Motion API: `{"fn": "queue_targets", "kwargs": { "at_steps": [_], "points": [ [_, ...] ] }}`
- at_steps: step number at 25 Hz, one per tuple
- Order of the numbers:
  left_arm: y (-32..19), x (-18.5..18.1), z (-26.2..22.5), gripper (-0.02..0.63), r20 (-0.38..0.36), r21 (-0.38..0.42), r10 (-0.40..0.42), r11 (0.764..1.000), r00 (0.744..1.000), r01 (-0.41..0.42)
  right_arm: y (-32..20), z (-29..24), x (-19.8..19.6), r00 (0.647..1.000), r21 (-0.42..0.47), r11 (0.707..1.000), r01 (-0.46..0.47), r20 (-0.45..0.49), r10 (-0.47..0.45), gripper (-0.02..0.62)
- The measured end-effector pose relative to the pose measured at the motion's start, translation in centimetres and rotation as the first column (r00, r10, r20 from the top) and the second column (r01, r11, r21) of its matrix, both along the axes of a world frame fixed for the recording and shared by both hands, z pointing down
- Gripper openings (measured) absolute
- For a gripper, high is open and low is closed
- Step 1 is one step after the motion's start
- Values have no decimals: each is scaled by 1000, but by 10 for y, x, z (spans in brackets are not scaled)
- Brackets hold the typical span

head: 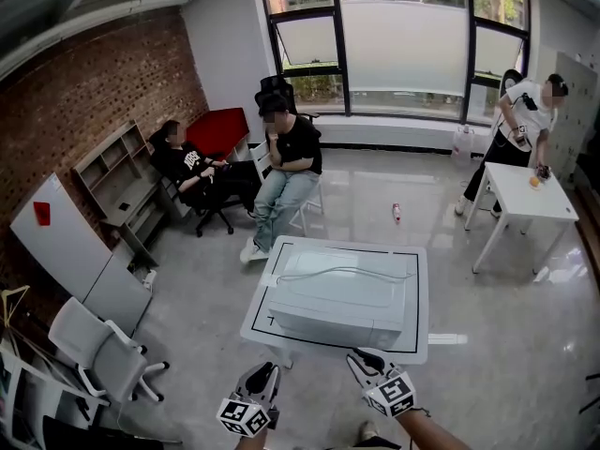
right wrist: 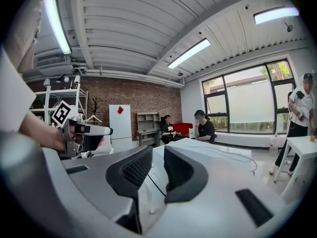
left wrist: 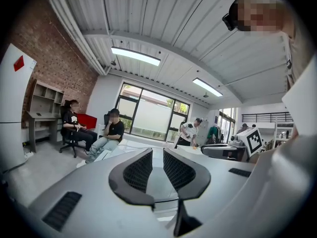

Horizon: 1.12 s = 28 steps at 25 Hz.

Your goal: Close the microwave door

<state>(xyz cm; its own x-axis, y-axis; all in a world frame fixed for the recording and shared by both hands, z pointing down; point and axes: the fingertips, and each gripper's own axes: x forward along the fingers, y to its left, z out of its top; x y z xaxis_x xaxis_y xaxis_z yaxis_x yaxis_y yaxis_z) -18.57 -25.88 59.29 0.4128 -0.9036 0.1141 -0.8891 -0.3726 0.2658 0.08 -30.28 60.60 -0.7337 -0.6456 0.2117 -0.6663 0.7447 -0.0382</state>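
A white microwave (head: 342, 298) sits on a low white table (head: 417, 340) in the middle of the head view, its front towards me. That front looks flat, with no door swung out. My left gripper (head: 265, 375) and right gripper (head: 361, 359) hover side by side just before the table's near edge, both pointing at the microwave. In the left gripper view the jaws of the left gripper (left wrist: 157, 151) stand a little apart with nothing between them. The right gripper (right wrist: 158, 150) also shows a narrow empty gap, and the microwave's top (right wrist: 213, 150) lies just beyond it.
Two people sit behind the table (head: 286, 172) (head: 197, 172). A third person (head: 525, 125) stands at a small white table (head: 525, 195) on the right. A white office chair (head: 98, 350) stands front left, a bottle (head: 397, 213) on the floor, a white board (head: 56, 237) leans on the brick wall.
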Motion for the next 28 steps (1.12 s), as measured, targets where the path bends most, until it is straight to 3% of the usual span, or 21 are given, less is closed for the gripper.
{"fn": "queue_targets", "kwargs": {
  "at_steps": [10, 28],
  "points": [
    [8, -23, 10, 55, 5, -14, -12, 1000, 1000, 12, 0, 3, -20, 1000, 15, 1000, -10, -25, 10, 60],
    [32, -44, 46, 55, 13, -82, -41, 996, 999, 42, 9, 32, -19, 999, -15, 999, -33, -40, 32, 60]
  ]
}}
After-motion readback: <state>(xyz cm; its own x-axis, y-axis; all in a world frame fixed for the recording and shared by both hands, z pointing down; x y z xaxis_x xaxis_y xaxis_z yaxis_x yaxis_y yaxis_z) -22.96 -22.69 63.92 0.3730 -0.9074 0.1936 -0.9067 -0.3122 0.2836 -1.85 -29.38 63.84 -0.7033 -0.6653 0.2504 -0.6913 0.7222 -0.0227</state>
